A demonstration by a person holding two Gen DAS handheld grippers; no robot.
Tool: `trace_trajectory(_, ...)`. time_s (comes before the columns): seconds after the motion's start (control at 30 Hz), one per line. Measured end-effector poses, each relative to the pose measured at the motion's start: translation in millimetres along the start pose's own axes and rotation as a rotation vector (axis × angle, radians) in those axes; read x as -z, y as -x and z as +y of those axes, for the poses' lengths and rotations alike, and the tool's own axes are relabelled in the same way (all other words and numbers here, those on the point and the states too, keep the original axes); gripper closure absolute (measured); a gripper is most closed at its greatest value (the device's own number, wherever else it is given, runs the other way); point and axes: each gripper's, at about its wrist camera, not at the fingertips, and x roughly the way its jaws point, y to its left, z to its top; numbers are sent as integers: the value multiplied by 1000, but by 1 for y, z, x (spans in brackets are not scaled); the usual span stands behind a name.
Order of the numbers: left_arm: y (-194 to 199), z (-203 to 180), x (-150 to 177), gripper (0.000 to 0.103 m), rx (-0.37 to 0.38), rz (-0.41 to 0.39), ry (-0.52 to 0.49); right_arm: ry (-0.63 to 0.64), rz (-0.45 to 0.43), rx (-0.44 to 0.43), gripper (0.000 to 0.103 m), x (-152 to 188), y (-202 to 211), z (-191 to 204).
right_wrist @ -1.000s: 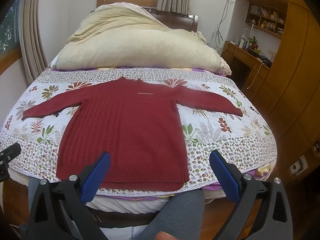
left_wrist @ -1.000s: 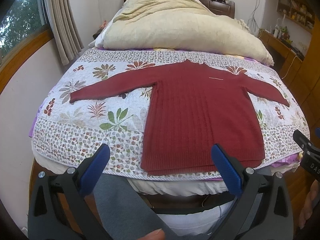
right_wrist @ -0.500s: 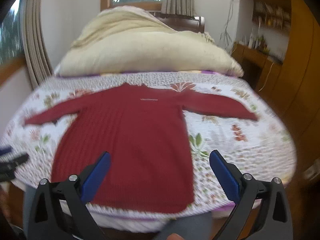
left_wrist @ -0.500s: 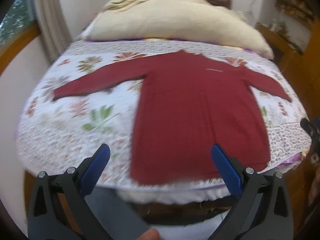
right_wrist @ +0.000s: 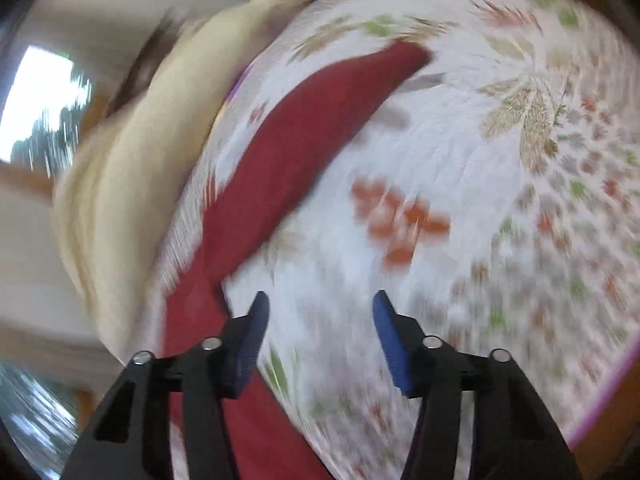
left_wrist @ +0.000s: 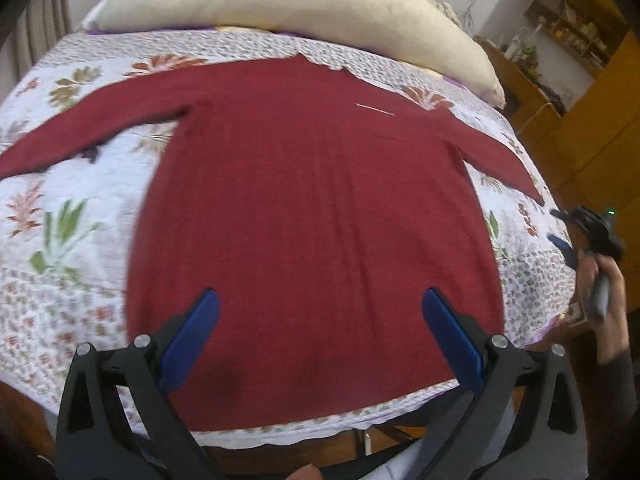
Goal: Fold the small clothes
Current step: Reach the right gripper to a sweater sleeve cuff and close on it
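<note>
- Red sweater (left_wrist: 312, 216): the left sleeve's cuff is cut off by the left edge of the left wrist view; the lower hem is partly hidden behind the left gripper (left_wrist: 320, 336).
- Right wrist view: heavily motion-blurred; the quilt (right_wrist: 460, 184) pattern is smeared, and only one sweater sleeve (right_wrist: 288, 152) shows.
- Right gripper (left_wrist: 576, 236): seen small and blurred at the right edge of the left wrist view, partly covered by the holding hand (left_wrist: 604, 304).
- Shelf items (left_wrist: 576, 28): too small to identify.
</note>
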Motion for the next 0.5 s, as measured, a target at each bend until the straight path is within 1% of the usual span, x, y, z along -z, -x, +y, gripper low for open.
trace_trajectory(0.03, -3, -2, -1, 3, 23, 11, 2, -47, -22, -34, 49, -17, -2, -9)
trace_trajectory(0.07, -9, -4, -4, 3, 61, 26, 13, -107, -50, -85, 50, -42, -7, -21)
trace_trajectory(0.1, -14, -6, -6, 3, 85, 29, 22, -146, -70, -109, 50, -59, -10, -29)
trace_trajectory(0.13, -16, -8, -7, 3, 104, 25, 30, -174, -90, -125, 53, -69, -11, -35)
trace_trajectory(0.2, -20, -16, -10, 3, 126, -2, 27, -266, -140, -163, 55, -99, -18, -53)
trace_trajectory(0.27, -22, -25, -12, 3, 139, -15, 12, -342, -164, -170, 56, -121, -26, -66)
trace_trajectory(0.3, -24, -29, -13, 3, 142, -16, 4, -364, -165, -158, 56, -130, -33, -71)
trace_trajectory(0.43, -28, -42, -16, 3, 135, -29, -32, -365, -168, -130, 56, -148, -48, -68)
trace_trajectory(0.5, -30, -44, -16, 3, 140, -30, -44, -381, -180, -117, 58, -148, -56, -69)
